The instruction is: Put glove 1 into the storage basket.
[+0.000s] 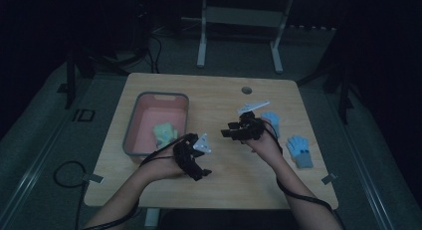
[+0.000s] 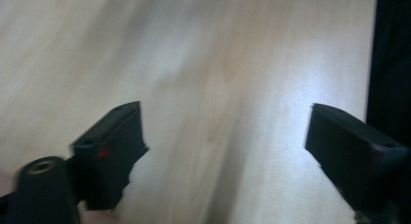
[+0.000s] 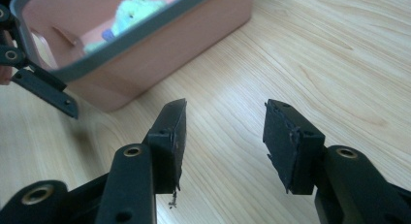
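- Pale wood tabletop [image 1: 219,90] fills the middle of the high view; a pink bin [image 1: 132,135] with a grey rim sits at its left, with a light green glove [image 1: 165,132] lying inside.
- Two blue gloves lie at the right of that frame: one blue glove [image 1: 271,121] just behind the right hand-held gripper [image 1: 230,132], the other blue glove [image 1: 299,150] near the tabletop's right edge.
- At lower centre, the left hand-held gripper [image 1: 203,173] hovers just beside the bin's near corner.
- Left gripper view: the left hand-held gripper [image 2: 225,136] has its jaws spread wide over bare, blurred wood, nothing between them.
- Right gripper view: the right hand-held gripper [image 3: 224,136] stands partly open and empty above the tabletop [image 3: 315,54]; the pink bin [image 3: 160,64] sits at upper left, the light green glove [image 3: 133,10] inside it.
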The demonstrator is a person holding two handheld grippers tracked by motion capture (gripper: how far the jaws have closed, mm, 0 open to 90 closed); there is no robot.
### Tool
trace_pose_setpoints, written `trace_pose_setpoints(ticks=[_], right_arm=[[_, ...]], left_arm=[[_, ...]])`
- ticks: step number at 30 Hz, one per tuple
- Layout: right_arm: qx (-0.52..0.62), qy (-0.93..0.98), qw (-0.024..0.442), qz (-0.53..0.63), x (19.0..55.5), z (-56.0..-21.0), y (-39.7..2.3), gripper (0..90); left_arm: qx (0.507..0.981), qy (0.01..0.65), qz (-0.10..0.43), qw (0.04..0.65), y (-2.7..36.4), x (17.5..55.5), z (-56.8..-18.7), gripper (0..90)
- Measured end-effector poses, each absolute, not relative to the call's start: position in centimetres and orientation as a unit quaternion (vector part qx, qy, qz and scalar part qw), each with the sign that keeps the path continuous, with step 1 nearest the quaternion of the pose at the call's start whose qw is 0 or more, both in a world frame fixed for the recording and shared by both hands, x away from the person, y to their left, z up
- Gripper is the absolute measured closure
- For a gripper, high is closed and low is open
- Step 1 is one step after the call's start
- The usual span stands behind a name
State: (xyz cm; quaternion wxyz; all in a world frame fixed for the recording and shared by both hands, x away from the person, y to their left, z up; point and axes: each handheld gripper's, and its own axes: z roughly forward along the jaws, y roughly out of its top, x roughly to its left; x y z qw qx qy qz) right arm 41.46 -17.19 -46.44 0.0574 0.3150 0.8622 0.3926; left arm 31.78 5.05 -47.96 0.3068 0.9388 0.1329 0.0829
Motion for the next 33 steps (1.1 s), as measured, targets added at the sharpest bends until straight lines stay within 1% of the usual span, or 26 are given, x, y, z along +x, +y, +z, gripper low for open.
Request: trace_pose_setpoints(ticks=[4, 8, 11, 18, 22, 27, 33], right_arm=[[0.316, 0.863, 0.064, 0.389, 41.2, -46.7, -18.4, 50.6], [0.313, 0.863, 0.073, 0.389, 41.0, -46.9, -19.4, 48.9], [0.314, 0.864, 0.075, 0.386, 41.0, -47.2, -20.2, 48.1], [0.319, 0.863, 0.076, 0.384, 40.8, -48.2, -22.0, 50.4], [0.325, 0.865, 0.086, 0.374, 40.3, -48.7, -22.7, 46.1], [0.326, 0.866, 0.095, 0.367, 39.7, -49.4, -23.6, 45.3], [0.328, 0.861, 0.107, 0.373, 38.8, -49.9, -25.2, 45.3]], left_arm=[[0.936, 0.145, 0.07, 0.312, 4.1, 31.3, -49.3, 8.6], [0.93, 0.148, 0.078, 0.326, 3.7, 31.1, -50.5, 8.5], [0.927, 0.152, 0.072, 0.336, 3.6, 31.0, -51.3, 8.6], [0.92, 0.159, 0.076, 0.351, 3.1, 30.4, -53.4, 8.7], [0.918, 0.168, 0.057, 0.355, 2.9, 30.2, -54.4, 8.6], [0.918, 0.158, 0.044, 0.362, 2.2, 29.7, -55.5, 8.6], [0.911, 0.15, 0.057, 0.379, 2.0, 29.4, -55.8, 8.7]])
